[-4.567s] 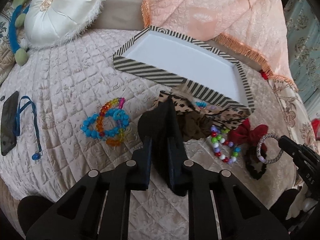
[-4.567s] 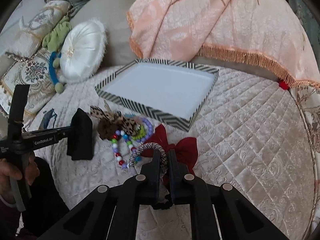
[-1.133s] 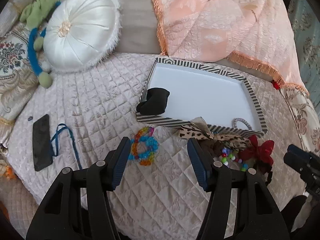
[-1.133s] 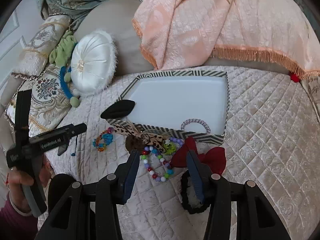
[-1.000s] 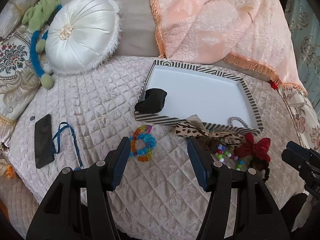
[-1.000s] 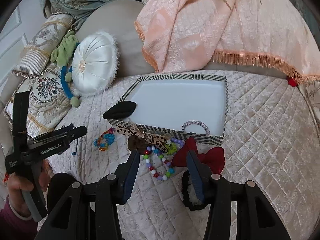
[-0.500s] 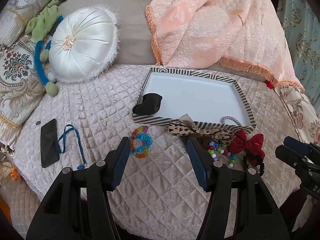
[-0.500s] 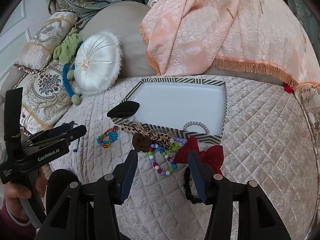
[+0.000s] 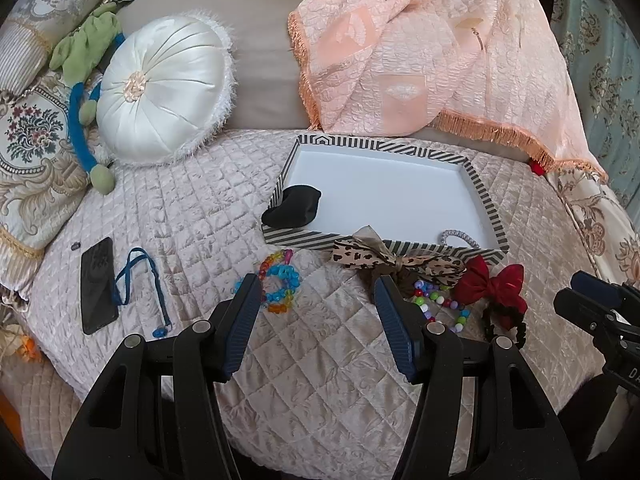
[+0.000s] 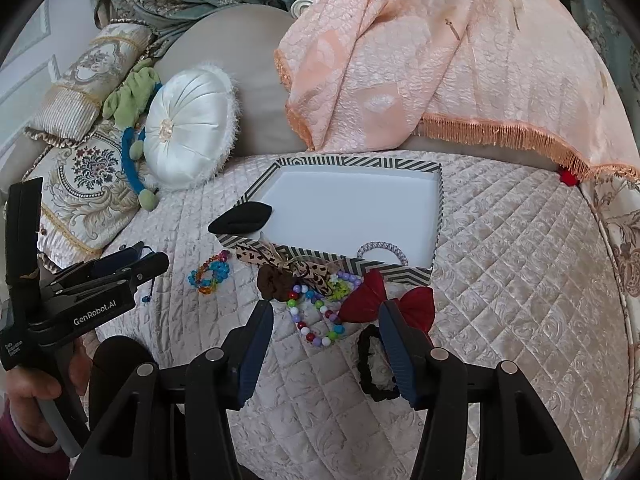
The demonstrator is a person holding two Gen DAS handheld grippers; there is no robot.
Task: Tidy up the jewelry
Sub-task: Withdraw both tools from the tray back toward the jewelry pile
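Both tools held wide apart above the bed.

The left tool (image 9: pixel 316 320) hung over the bead bracelet (image 9: pixel 279 281); the right tool (image 10: pixel 326 330) over beads (image 10: pixel 316 316), near the striped tray (image 10: pixel 394 270) on the quilt (image 10: pixel 500 280).

White lettering "GenRobot.AI" runs along the side of the left tongs (image 10: pixel 154 262); smaller print beside it and letters on the right tongs (image 9: pixel 592 296) are unreadable.
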